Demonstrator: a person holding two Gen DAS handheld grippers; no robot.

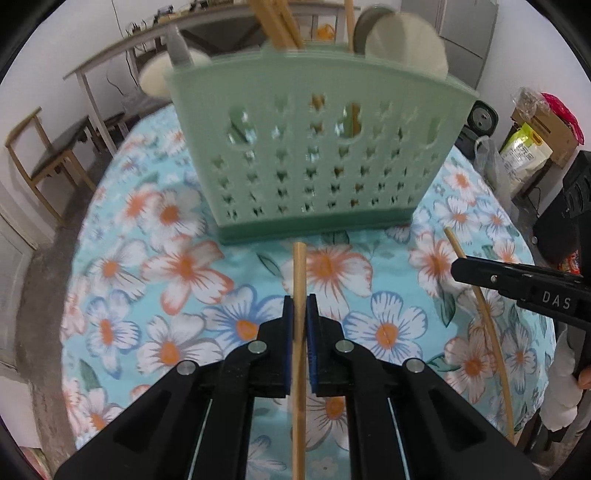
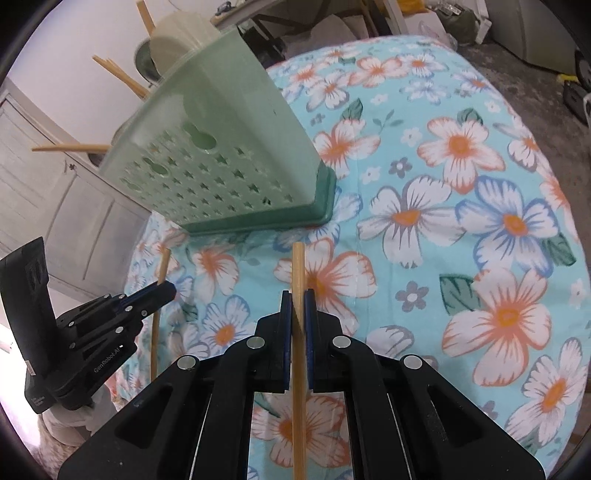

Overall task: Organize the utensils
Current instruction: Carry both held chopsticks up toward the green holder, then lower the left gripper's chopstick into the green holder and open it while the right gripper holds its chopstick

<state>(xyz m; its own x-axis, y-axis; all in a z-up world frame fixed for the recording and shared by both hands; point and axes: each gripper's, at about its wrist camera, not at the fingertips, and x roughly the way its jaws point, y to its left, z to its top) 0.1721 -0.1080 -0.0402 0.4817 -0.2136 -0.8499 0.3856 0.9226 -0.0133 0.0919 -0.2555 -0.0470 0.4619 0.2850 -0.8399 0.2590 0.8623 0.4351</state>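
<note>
1. The left tool [image 1: 300, 306] is clenched on a thin pale wooden chopstick [image 1: 299, 280]; its blue-lined pads [image 1: 287, 332] press the stick from both sides.
2. That chopstick runs straight along the tool's axis, its blunt end sticking out past the fingertips and its other length passing back between the black arms toward the camera.
3. The right tool [image 2: 298, 306] is likewise clamped on a second pale wooden chopstick [image 2: 297, 273], which lies the same way: one end ahead of the tips, the rest running back under the tool.
4. A pale green perforated plastic utensil basket [image 1: 314, 155] stands upright ahead of the left tool, its darker green base just beyond the tip of the held stick but not touching it.
5. From the right tool the same basket [image 2: 221, 147] sits ahead and to the left, well clear of that stick's tip.
6. Several wooden chopsticks [image 1: 275, 22] and pale round-headed utensils [image 1: 402, 44] poke out of the basket's top; the motion blur hides finer detail.
7. The basket rests on a tabletop covered by a light blue cloth with white and orange flowers [image 2: 461, 221], below both tools.
8. The right tool shows at the right edge of the left view, the left tool at the left edge of the right view, so the two stand side by side and apart.
</note>
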